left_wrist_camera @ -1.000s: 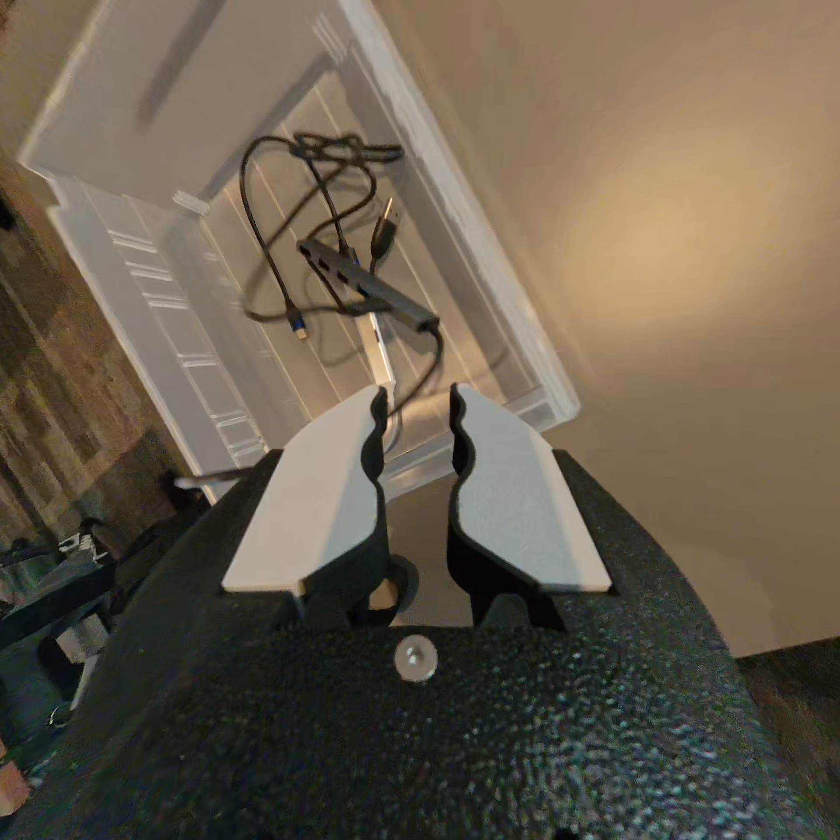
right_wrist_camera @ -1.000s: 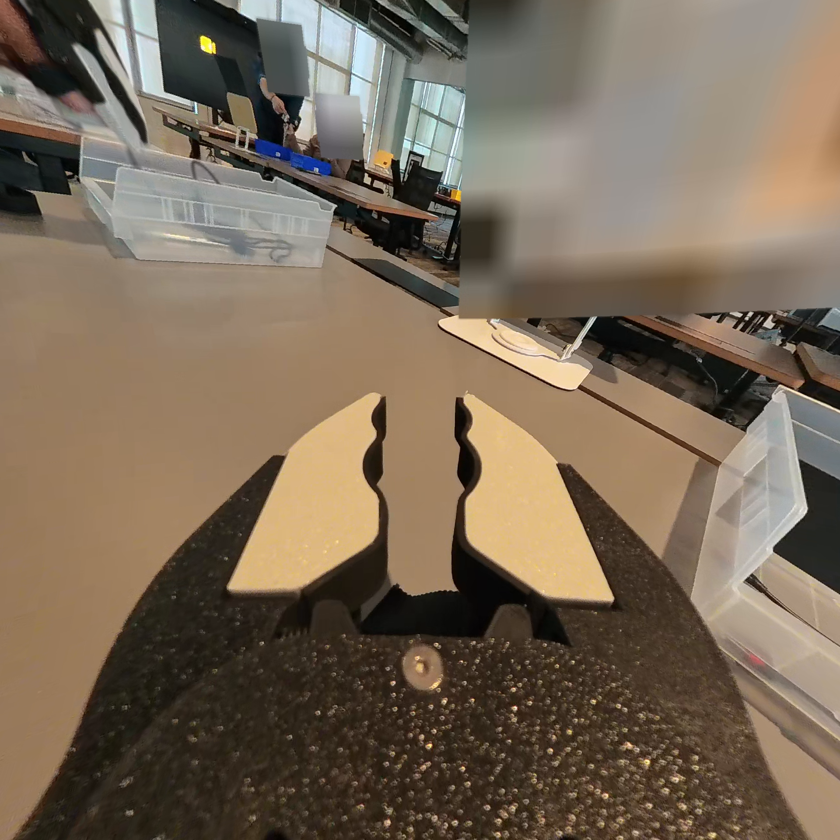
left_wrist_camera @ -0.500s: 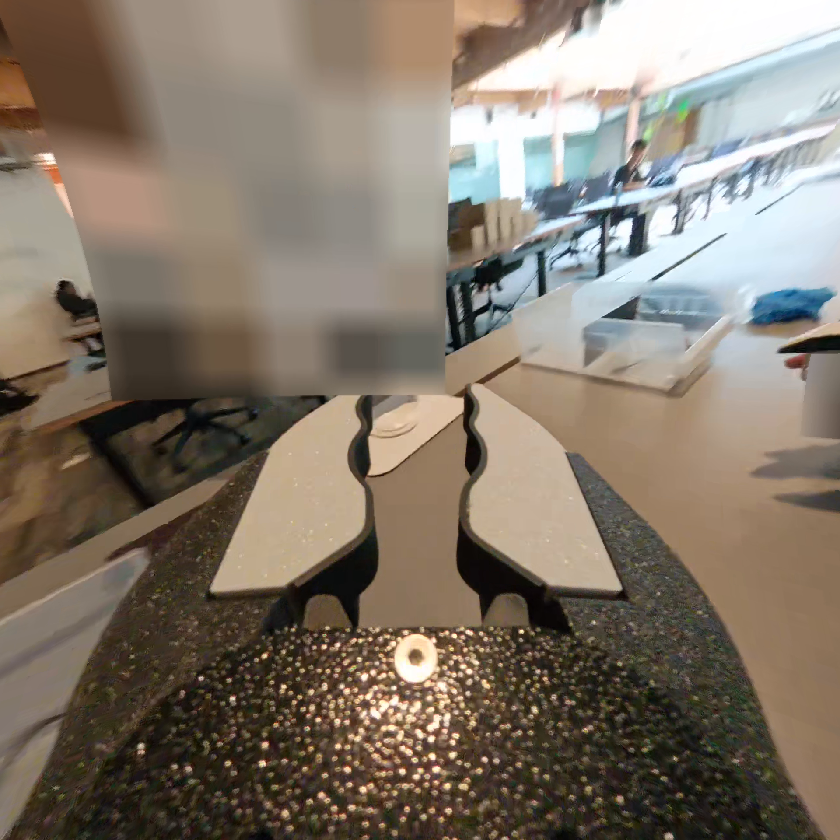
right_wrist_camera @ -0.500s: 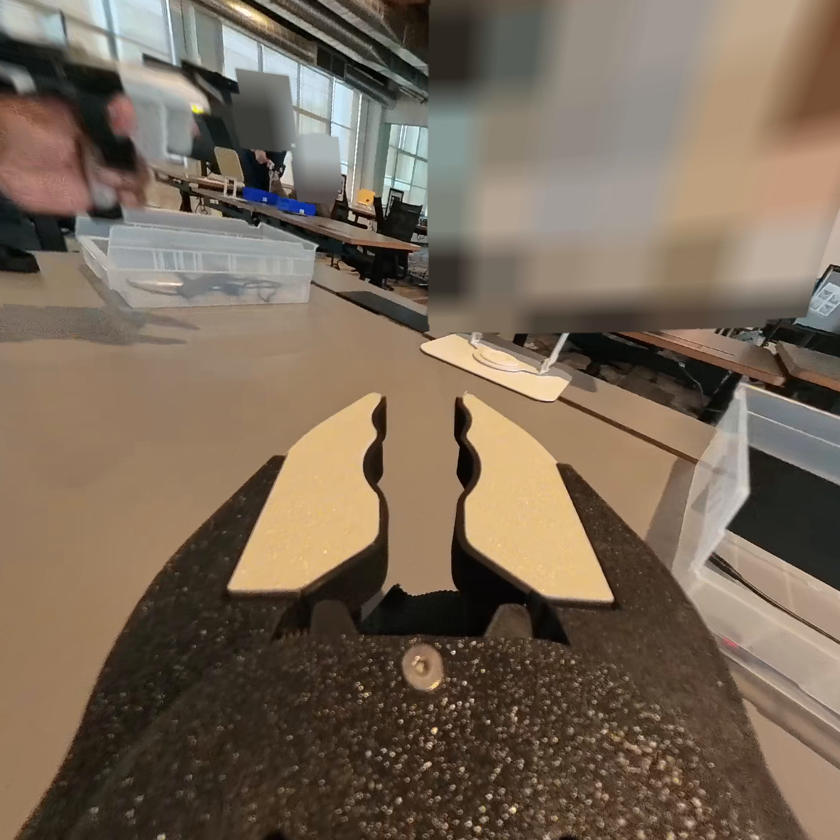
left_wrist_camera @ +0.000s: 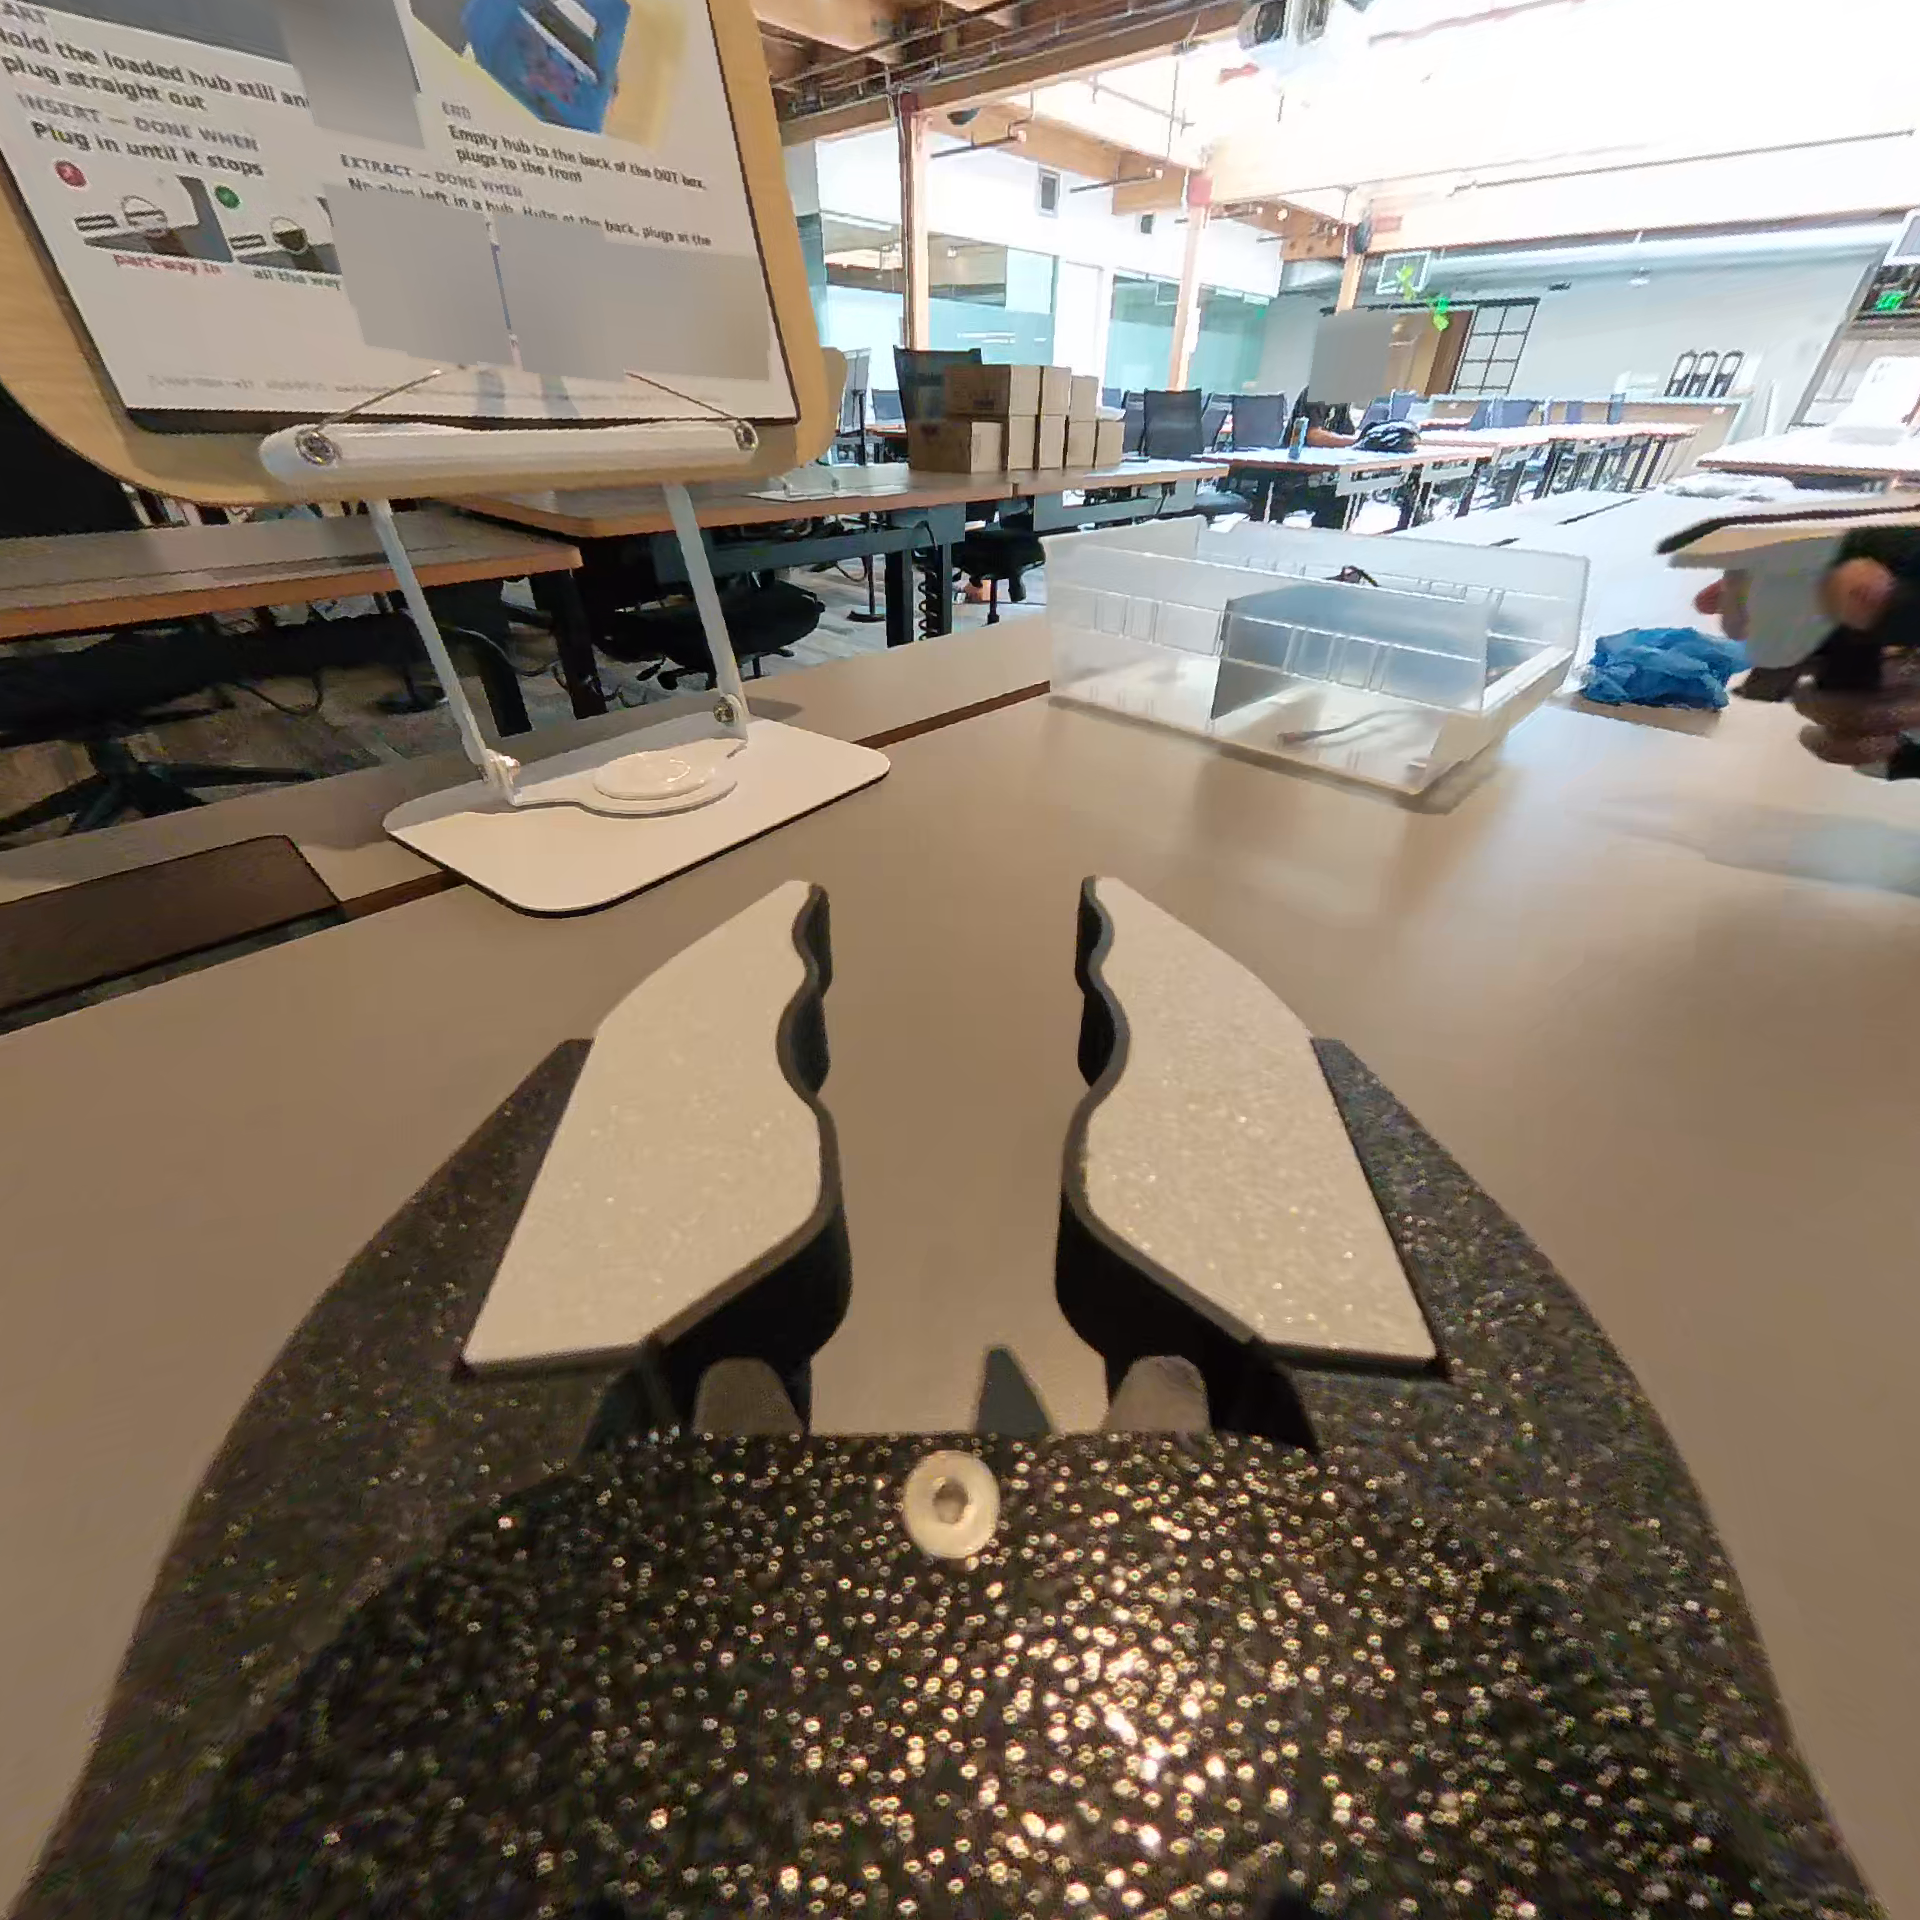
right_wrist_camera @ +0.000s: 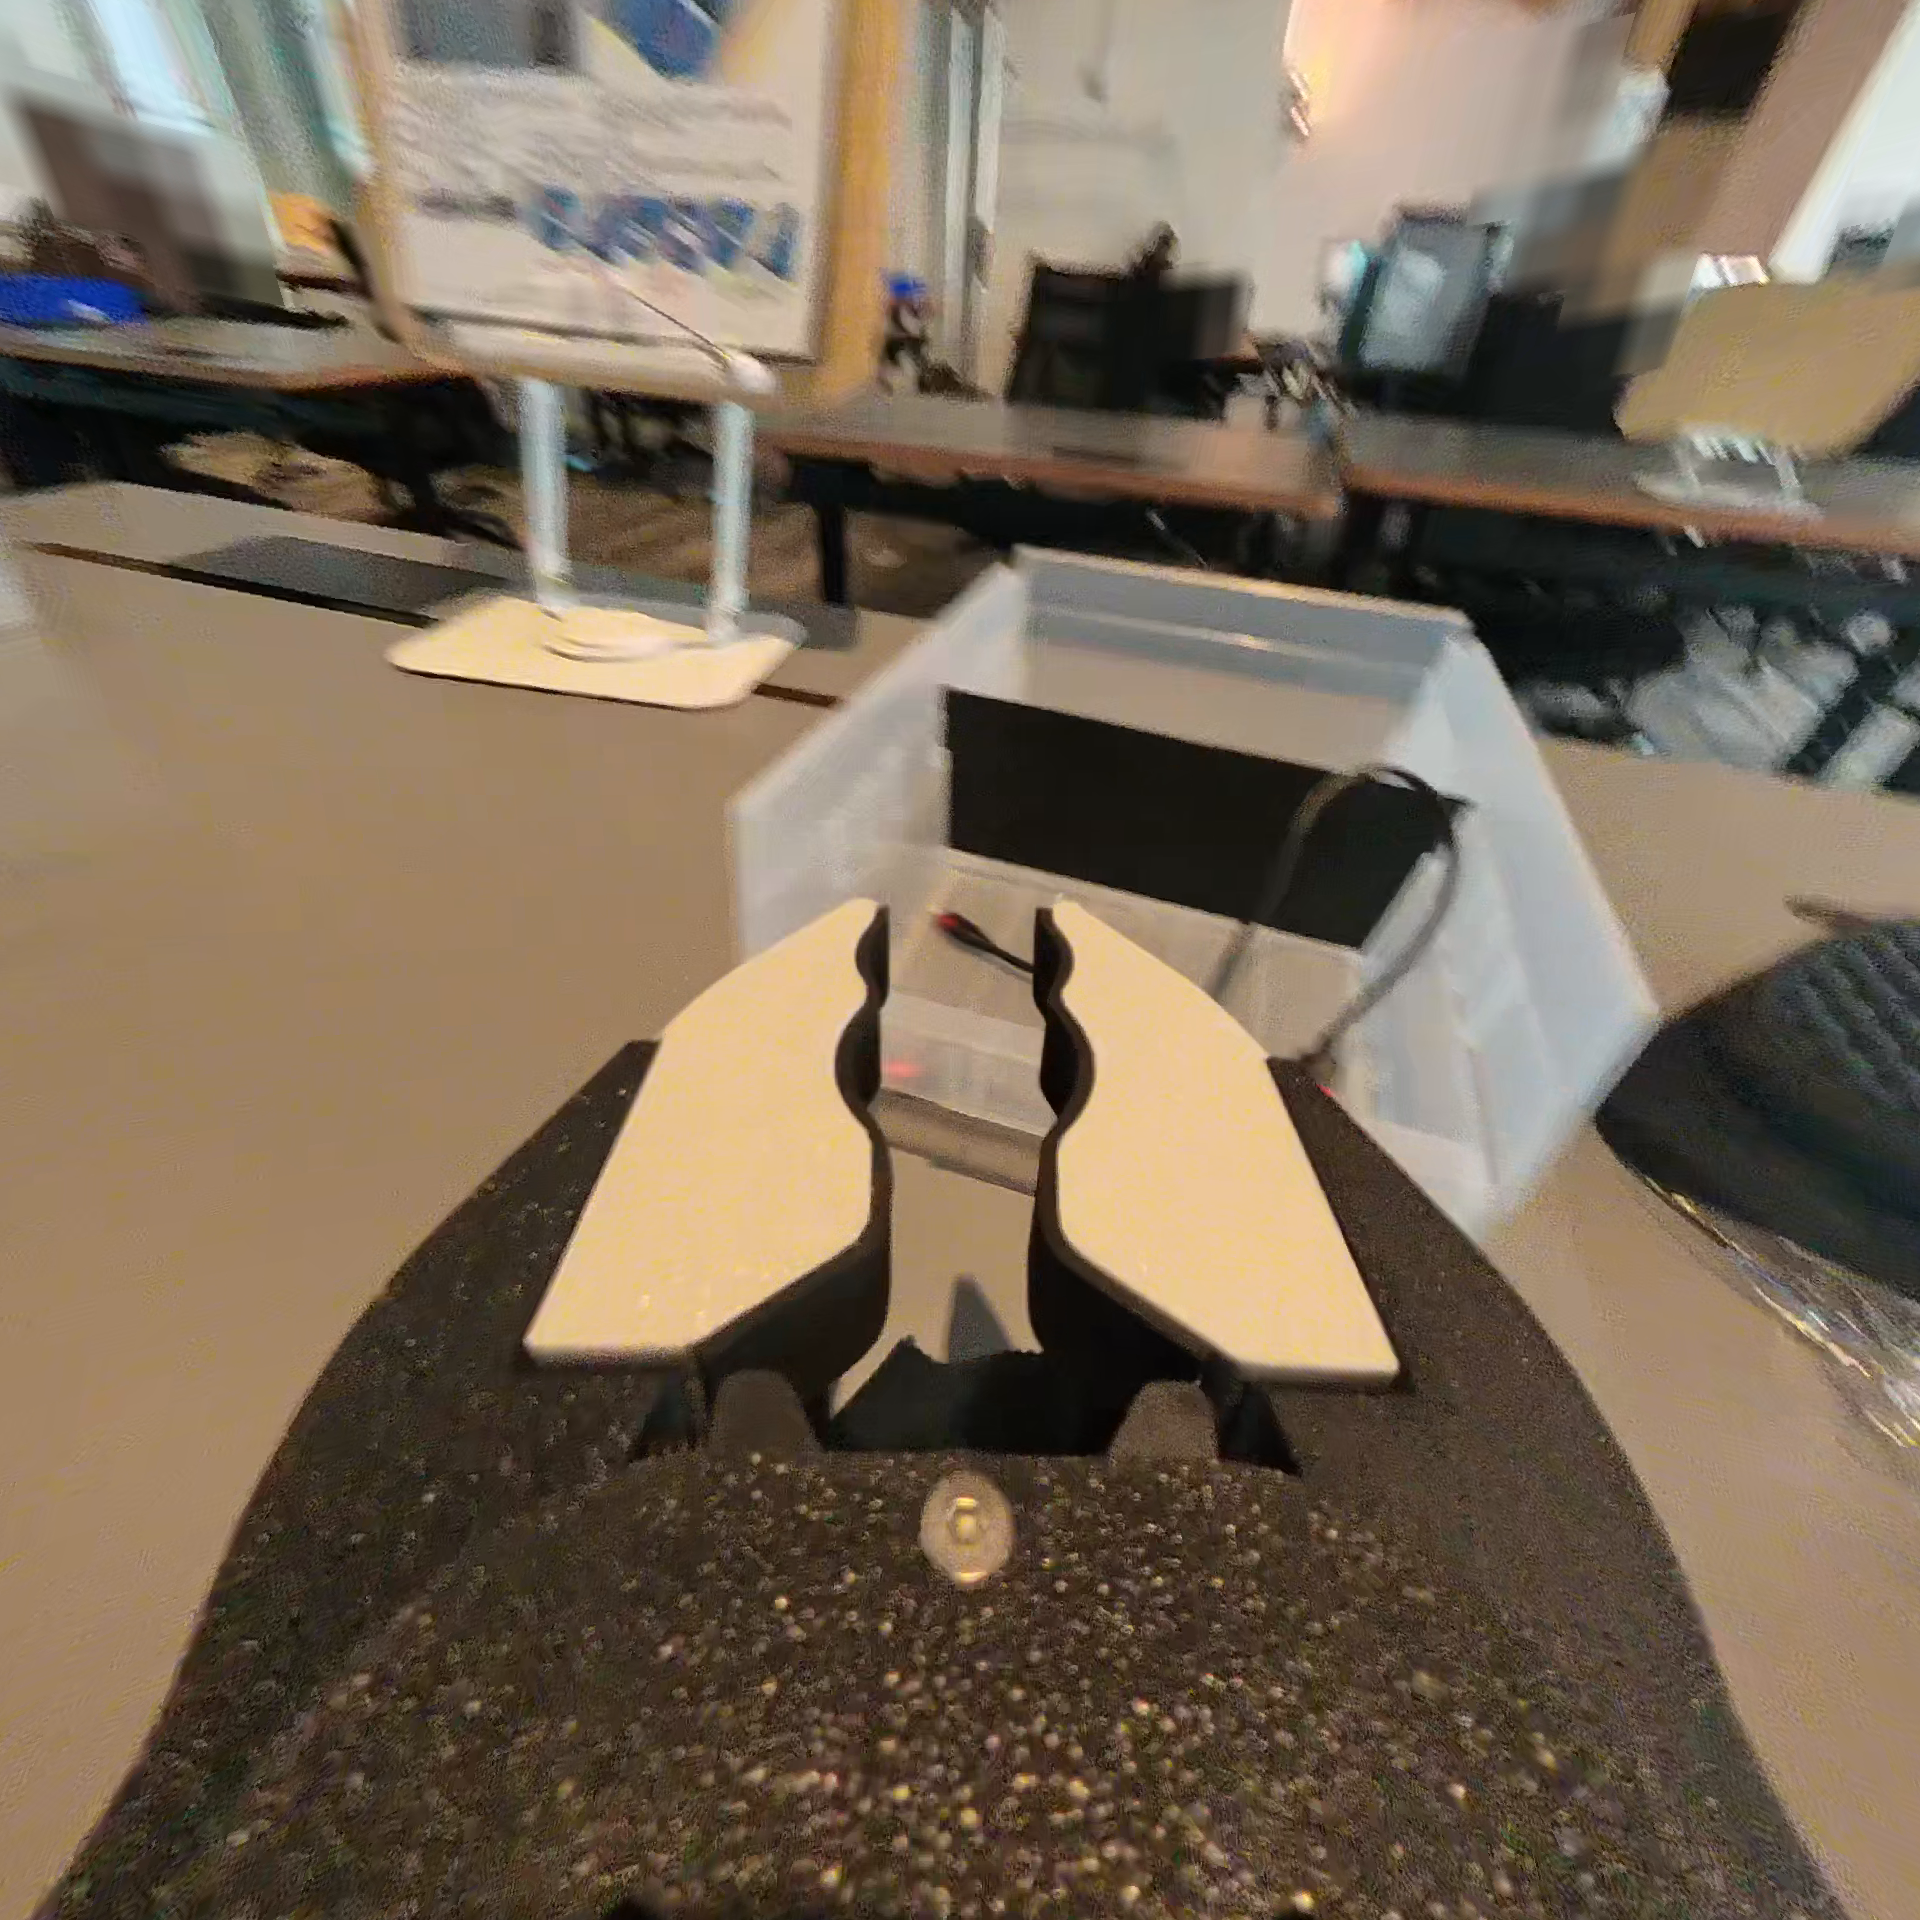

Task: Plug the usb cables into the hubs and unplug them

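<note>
Both my claws are spread and empty: left gripper (left_wrist_camera: 951,904) low over the bare table (left_wrist_camera: 1455,1039), right gripper (right_wrist_camera: 961,925) facing the clear bin (right_wrist_camera: 1496,997) holding a cable (right_wrist_camera: 987,948). The blur worries me; I could clip the bin wall
</note>
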Tool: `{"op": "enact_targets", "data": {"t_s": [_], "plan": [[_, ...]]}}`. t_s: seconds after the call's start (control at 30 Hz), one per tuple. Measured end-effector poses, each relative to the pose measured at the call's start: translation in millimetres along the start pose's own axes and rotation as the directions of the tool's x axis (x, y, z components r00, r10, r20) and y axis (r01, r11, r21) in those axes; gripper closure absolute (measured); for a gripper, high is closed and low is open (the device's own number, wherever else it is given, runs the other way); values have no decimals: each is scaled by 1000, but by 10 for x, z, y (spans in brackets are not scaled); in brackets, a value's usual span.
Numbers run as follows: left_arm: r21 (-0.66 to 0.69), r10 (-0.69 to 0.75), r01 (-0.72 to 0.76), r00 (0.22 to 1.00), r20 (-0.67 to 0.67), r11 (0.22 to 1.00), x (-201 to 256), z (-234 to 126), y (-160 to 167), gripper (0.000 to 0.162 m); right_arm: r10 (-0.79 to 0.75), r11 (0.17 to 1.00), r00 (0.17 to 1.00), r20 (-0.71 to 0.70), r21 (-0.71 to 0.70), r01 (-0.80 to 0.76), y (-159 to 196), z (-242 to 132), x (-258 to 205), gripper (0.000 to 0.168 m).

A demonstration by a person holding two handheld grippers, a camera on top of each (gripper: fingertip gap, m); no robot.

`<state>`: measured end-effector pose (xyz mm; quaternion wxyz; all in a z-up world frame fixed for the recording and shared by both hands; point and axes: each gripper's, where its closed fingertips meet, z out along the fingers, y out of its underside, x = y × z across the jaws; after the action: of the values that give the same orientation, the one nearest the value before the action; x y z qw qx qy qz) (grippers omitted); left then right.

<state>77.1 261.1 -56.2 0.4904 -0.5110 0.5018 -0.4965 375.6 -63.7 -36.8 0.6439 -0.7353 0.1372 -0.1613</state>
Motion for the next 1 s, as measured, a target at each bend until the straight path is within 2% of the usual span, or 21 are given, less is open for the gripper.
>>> {"op": "enact_targets", "data": {"t_s": [0.1,0.27,0.37,0.5,0.67,0.7,0.77,0.9,1.0], "plan": [[-17,3,-3,1000,-13,1000,17,16,22,117,36,979,992,-123,-196,-59,199,252,427,141],[-38,39,-40,999,-26,998,69,35,52,118,-39,878,984,-173,-476,-49,514,752,748,136],[-26,48,-49,998,-27,998,77,15,38,118,-30,857,976,-214,-509,-85,575,905,871,138],[-22,30,-30,999,-20,999,41,-12,33,119,-91,806,968,-235,-588,-67,624,981,981,139],[-24,22,-23,1000,-20,999,33,-17,36,121,-135,685,975,-177,-728,-37,798,1037,990,143],[-29,25,-26,1000,-19,999,35,-17,43,121,-135,659,977,-168,-751,-38,846,1039,991,146],[-37,31,-31,999,-20,999,43,-17,53,122,-130,628,980,-152,-778,-37,932,1045,989,161],[-44,31,-32,999,-18,999,45,-29,64,123,-115,676,983,-143,-736,-28,944,1067,998,166],[-49,20,-21,1000,-23,999,48,-38,69,124,-120,771,986,-117,-636,19,665,1038,952,166]]}}
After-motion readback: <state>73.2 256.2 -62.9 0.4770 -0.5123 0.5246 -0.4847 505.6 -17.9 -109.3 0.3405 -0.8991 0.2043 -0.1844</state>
